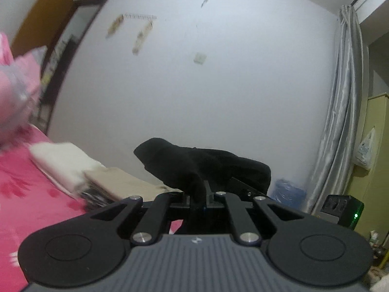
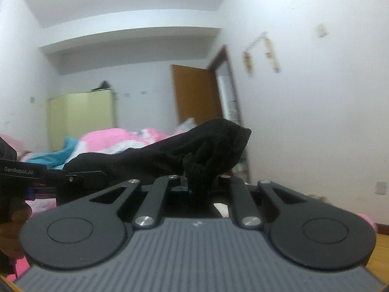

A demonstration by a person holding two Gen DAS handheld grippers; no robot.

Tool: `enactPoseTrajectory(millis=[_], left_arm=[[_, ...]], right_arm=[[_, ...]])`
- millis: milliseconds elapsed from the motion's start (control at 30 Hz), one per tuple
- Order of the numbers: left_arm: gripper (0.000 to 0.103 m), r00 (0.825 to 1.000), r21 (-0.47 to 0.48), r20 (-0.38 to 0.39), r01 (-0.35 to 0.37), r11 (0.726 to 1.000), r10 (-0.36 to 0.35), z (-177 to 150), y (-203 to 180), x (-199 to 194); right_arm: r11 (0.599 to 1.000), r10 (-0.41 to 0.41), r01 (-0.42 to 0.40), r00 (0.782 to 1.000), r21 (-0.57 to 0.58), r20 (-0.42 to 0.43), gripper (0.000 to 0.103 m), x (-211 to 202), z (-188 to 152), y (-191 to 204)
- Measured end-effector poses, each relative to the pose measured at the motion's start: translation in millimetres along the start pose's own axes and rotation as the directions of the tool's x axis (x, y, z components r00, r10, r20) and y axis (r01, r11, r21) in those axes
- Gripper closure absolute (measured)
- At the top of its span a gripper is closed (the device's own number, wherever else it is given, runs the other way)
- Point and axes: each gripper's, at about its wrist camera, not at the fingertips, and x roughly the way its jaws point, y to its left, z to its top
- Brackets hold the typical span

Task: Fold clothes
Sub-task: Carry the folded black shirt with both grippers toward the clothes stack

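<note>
1. The left gripper (image 1: 198, 196) is clenched on a black garment (image 1: 194, 165), which bunches up above its fingers.
2. The right gripper (image 2: 198, 186) is clamped on the same black garment (image 2: 170, 150); the cloth stretches between the two grippers, held above the bed.
3. Folded white and beige clothes (image 1: 97, 175) lie on the pink bedsheet (image 1: 22, 189).
4. A grey curtain (image 1: 340, 112) hangs on the right in the left wrist view.

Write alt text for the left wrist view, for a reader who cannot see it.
The left gripper is shut on a black garment, lifted in front of a white wall. To the left lies a pink bedspread with a folded white cloth and a folded beige garment; a grey curtain hangs at right.
</note>
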Motion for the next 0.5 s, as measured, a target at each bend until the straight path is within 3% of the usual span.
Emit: enactPoseTrajectory(millis=[200, 500], left_arm=[[0.096, 0.999, -0.023, -0.038, 0.03, 0.999, -0.031, 20.0, 9.1, 87.1], [0.096, 0.998, -0.071, -0.055, 0.04, 0.997, -0.044, 48.6, 33.8, 186.8]], right_arm=[[0.996, -0.083, 0.084, 0.996, -0.041, 0.026, 0.095, 55.5, 15.7, -54.5], [0.991, -0.082, 0.083, 0.997, -0.101, 0.015, 0.095, 172.6, 51.7, -146.0]])
